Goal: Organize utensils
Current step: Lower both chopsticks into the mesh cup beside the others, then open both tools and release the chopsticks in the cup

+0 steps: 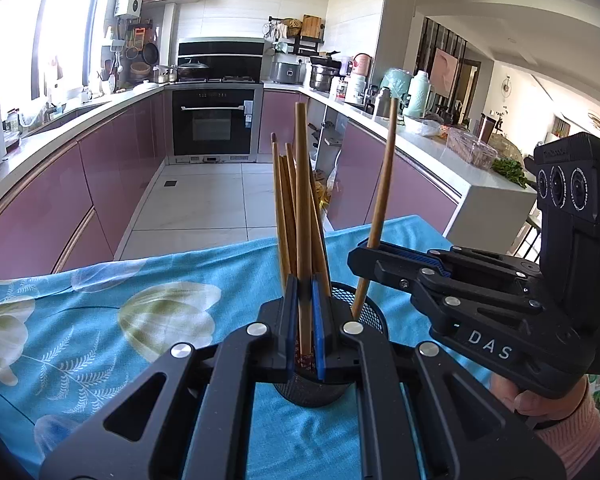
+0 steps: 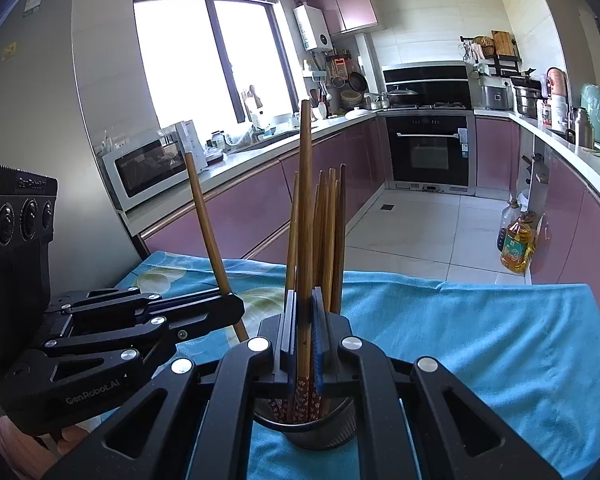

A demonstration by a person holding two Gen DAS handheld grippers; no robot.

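Two claws are seen over the tabletop, each clamped on a single wooden chopstick. The left claw is closed narrowly on one chopstick, which is held upright with its patterned lower end inside the holder. The right claw is likewise closed on a second chopstick; in the left wrist view this one is seen tilted, its lower tip dipping just inside the holder's right rim. A hand and a pink sleeve are seen below the right claw's body.

The tabletop is covered by one blue cloth printed with pale flowers, reaching to the far edge. One black mesh holder stands on the cloth, near the near edge and about midway between the left and right edges, directly under both claws.

Inside the holder a bundle of loose chopsticks is seen standing and leaning against one another; about six can be counted in the right wrist view, though an exact count cannot be given because they overlap. With the two that are gripped, roughly eight chopsticks are in view.
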